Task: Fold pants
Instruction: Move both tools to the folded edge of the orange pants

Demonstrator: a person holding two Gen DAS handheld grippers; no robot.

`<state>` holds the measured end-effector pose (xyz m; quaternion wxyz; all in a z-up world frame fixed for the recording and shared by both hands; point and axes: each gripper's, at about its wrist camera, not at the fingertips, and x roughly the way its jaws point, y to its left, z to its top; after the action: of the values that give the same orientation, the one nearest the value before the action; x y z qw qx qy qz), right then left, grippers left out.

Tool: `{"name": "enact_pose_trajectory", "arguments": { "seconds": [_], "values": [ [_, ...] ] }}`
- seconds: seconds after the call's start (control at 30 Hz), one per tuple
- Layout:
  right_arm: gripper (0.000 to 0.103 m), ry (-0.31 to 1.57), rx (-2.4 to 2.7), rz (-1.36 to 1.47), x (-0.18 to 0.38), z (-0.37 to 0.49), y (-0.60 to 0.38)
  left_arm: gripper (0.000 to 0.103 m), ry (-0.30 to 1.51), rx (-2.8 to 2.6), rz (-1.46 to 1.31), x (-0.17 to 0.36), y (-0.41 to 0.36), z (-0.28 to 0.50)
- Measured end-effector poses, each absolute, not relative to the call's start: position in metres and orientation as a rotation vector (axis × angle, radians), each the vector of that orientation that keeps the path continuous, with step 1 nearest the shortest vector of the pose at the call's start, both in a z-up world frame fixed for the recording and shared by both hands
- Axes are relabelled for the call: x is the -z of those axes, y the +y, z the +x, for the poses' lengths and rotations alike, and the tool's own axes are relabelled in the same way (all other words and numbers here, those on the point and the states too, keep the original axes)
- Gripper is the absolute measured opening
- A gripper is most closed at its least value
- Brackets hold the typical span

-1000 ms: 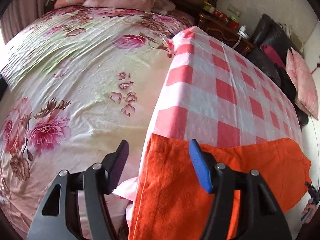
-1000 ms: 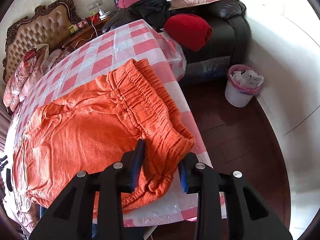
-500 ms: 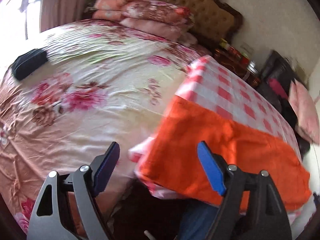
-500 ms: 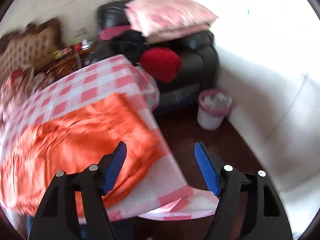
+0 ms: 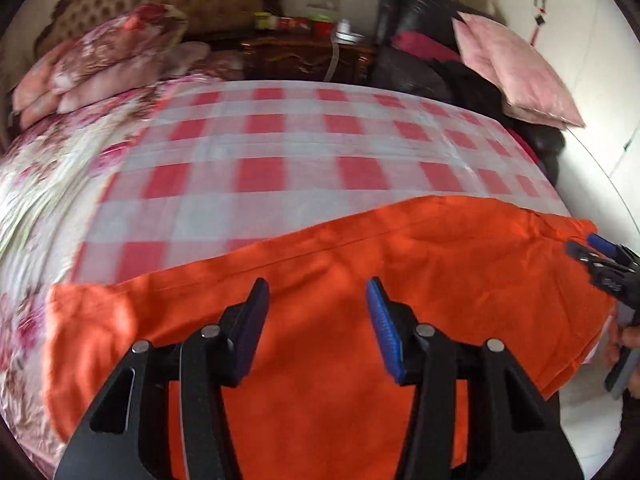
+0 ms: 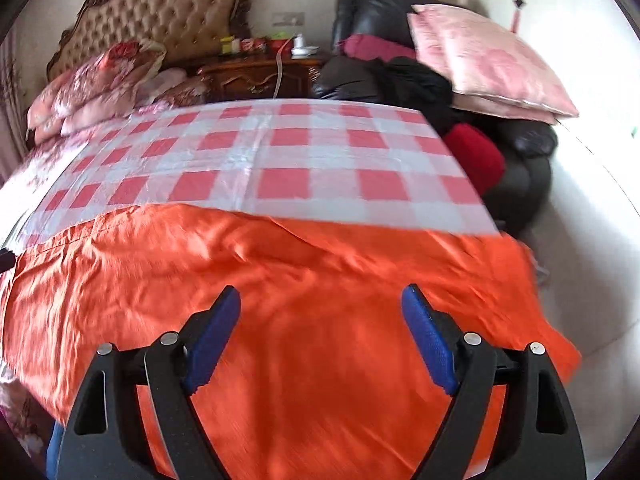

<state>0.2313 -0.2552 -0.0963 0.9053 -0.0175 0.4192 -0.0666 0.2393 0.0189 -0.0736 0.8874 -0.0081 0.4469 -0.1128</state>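
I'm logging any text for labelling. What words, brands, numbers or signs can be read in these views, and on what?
None can be read.
Small jars and boxes on the dark carved wooden nightstand: labels too blurred.
Red hanging ornament on the white wall: too small to read.

A wide bed with a pale floral satin cover (image 5: 48, 184) carries everything here. Spread directly over its near part lies a red-and-white checked cloth (image 5: 280, 152), smooth and flat. On that cloth, along the near edge, the bright orange fabric pants (image 6: 300, 280) lie spread out, slightly rumpled. At the head, floral pink pillows (image 6: 100, 80) are stacked against the tufted headboard.
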Motion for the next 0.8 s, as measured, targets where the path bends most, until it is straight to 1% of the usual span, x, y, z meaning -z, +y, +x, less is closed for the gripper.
{"name": "enact_pose_trajectory", "arguments": {
  "seconds": [0.13,0.27,0.33,0.4,0.47,0.53,0.63,0.73,0.8],
  "values": [
    [0.08,0.91,0.152,-0.043,0.111,0.261,-0.246,0.051,0.934,0.34,0.01,0.077,-0.047,0.263],
    [0.08,0.937,0.188,-0.042,0.123,0.273,-0.252,0.051,0.954,0.43,0.089,0.087,-0.116,0.288],
    [0.08,0.953,0.192,-0.031,0.129,0.275,-0.256,0.051,0.949,0.419,0.095,0.087,-0.129,0.295],
    [0.081,0.967,0.193,-0.018,0.135,0.274,-0.26,0.051,0.932,0.421,0.02,0.081,-0.119,0.296],
    [0.085,0.977,0.191,-0.017,0.143,0.273,-0.264,0.051,0.913,0.381,-0.061,0.077,-0.084,0.287],
    [0.086,0.957,0.181,0.031,0.144,0.267,-0.271,0.051,0.9,0.312,-0.132,0.075,-0.039,0.27],
    [0.086,0.86,0.188,0.084,0.132,0.243,-0.281,0.052,0.865,0.099,-0.284,0.073,0.077,0.218],
    [0.086,0.82,0.225,0.079,0.127,0.21,-0.289,0.067,0.824,-0.161,-0.421,0.073,0.192,0.155],
    [0.086,0.851,0.247,0.083,0.132,0.195,-0.293,0.067,0.815,-0.253,-0.587,0.084,0.257,0.116]
  ]
}}
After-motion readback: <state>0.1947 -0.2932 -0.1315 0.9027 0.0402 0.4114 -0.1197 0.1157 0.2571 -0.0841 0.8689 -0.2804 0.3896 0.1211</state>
